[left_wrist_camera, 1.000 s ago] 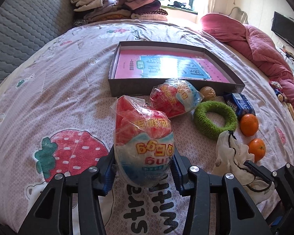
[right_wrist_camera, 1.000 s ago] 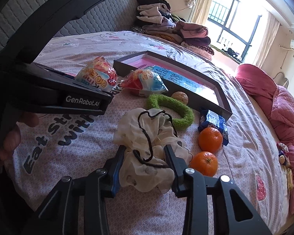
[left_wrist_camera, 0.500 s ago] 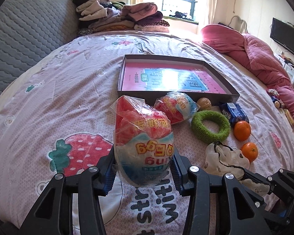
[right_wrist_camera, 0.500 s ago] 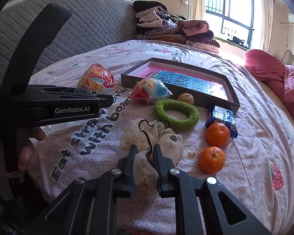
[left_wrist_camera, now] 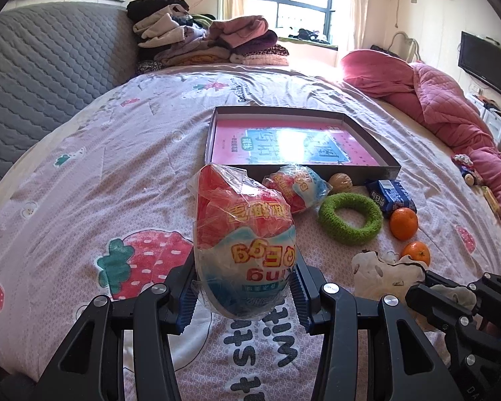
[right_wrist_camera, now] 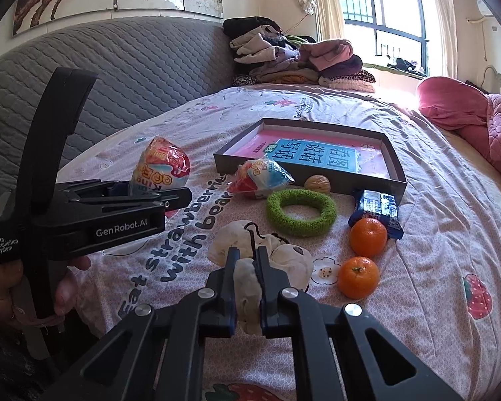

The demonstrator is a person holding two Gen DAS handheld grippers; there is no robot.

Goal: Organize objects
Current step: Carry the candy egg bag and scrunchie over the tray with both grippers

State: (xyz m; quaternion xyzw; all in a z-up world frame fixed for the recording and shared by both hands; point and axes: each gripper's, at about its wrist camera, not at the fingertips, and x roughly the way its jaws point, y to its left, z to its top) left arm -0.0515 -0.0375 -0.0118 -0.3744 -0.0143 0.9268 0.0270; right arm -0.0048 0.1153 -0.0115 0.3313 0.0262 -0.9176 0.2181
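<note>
My left gripper [left_wrist_camera: 243, 292] is shut on a red, white and blue egg-shaped snack bag [left_wrist_camera: 245, 247] and holds it above the bedsheet; the bag also shows in the right wrist view [right_wrist_camera: 160, 170]. My right gripper [right_wrist_camera: 247, 260] is shut on a cream cloth pouch [right_wrist_camera: 260, 250] with a black drawstring, lifting its near fold. A second snack bag [right_wrist_camera: 260, 178], a walnut [right_wrist_camera: 317, 183], a green knitted ring [right_wrist_camera: 300, 212], a blue packet [right_wrist_camera: 375, 207] and two oranges [right_wrist_camera: 367, 237] [right_wrist_camera: 357, 277] lie in front of a shallow grey box [right_wrist_camera: 395, 175] with a pink book inside.
All this lies on a bed with a strawberry-print sheet [left_wrist_camera: 117, 173]. A grey quilted headboard [right_wrist_camera: 133, 63] is at the left, folded clothes [left_wrist_camera: 210, 43] at the back, a pink duvet [left_wrist_camera: 451, 107] at the right.
Both grippers have risen and pulled back. My right gripper has closed from around the pouch to pinching its fold. The left still holds the snack bag.
</note>
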